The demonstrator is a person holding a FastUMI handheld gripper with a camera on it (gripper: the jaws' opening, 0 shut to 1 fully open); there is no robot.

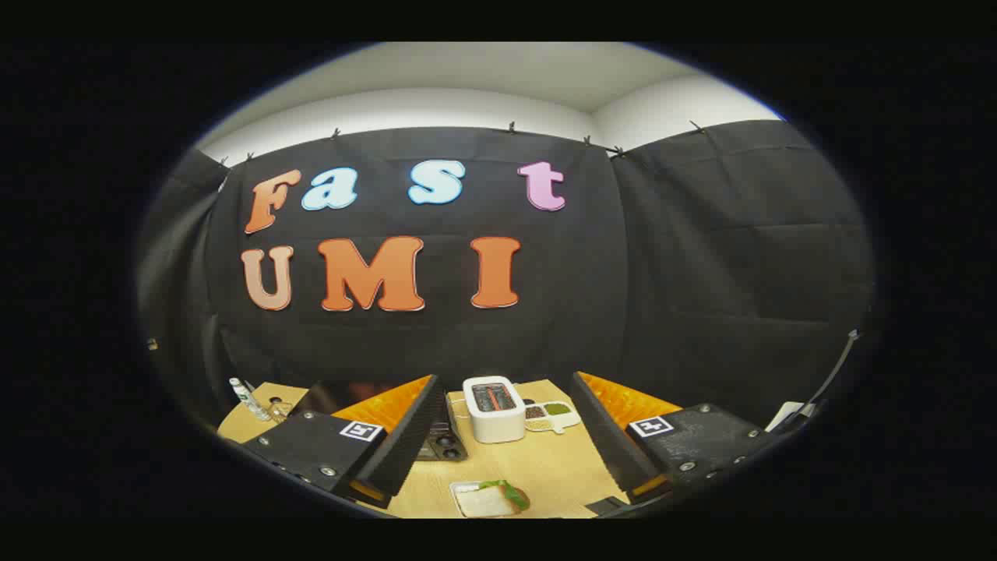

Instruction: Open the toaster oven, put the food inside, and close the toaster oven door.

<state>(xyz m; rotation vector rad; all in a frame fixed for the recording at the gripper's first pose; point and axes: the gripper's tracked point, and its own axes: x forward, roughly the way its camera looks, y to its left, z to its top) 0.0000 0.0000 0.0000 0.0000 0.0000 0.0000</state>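
Gripper (505,456) held above a light wood table (561,467), looking down and fwd. Its two fingers are spread wide apart w/ nothing between the pads; jaws hold nothing. Each finger is a flat wedge w/ a ribbed inner face, and each carries a small square black-and-white marker on top.

Between the fingers, close in, sits the food: a shallow rectangular white tray (481,500), long axis running left-right across the table, w/ a green leafy piece (510,494) lying on its right end. Exact food type too small to tell.

Beyond the fingertips, a dark boxy toaster oven (440,444) shows partly behind the left finger; two round knobs face the camera. Door state cannot be told.

Just right of it stands a white pop-up toaster (494,407), rounded corners, smooth shell, slots on top glowing red-orange, long axis running away from the camera. Beside that, a pale divided dish (553,415) w/ brown and green contents.

Far left table corner: small clear bottles (248,399).
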